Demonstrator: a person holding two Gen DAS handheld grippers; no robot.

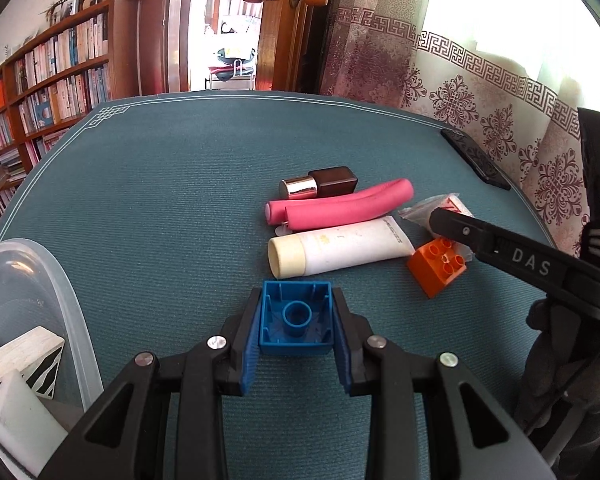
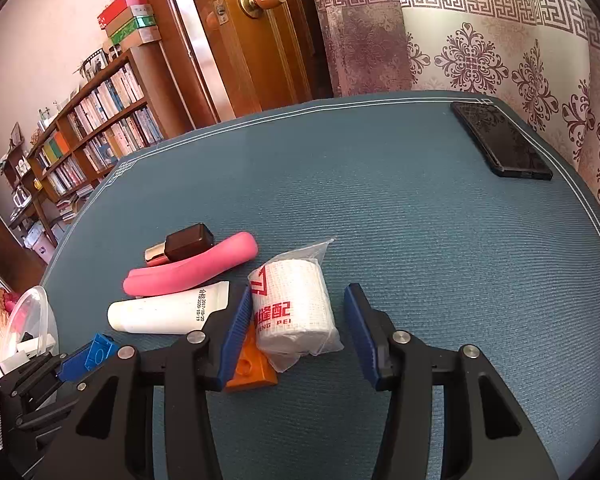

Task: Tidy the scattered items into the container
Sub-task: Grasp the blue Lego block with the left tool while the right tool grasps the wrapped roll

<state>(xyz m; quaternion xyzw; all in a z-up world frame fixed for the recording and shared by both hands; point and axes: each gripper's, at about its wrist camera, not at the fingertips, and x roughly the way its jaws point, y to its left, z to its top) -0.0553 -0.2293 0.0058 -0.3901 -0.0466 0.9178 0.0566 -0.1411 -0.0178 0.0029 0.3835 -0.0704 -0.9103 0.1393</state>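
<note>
Your left tool (image 1: 296, 340) is pinching the blue building brick (image 1: 295, 318) squarely between both pads, hollow underside facing the camera, so keep that pressure even while you swing it to the clear plastic container (image 1: 66, 300), which sits just to that tool's left and already holds a few white blocks. Release only once the brick is well over the rim, not on it. Your right tool (image 2: 296, 326) is spread wide around the wrapped bandage roll (image 2: 296, 306), with its left pad against the roll's side and the right pad well clear. Centre the roll before you squeeze: the loose wrapper looks slippery, and the orange brick (image 2: 252, 372) lies touching it beneath your left finger, so close on the roll itself, not on the film. The white tube (image 2: 168, 310) and pink foam roller (image 2: 196, 270) lie just beyond on the bench (image 2: 420, 220).
</note>
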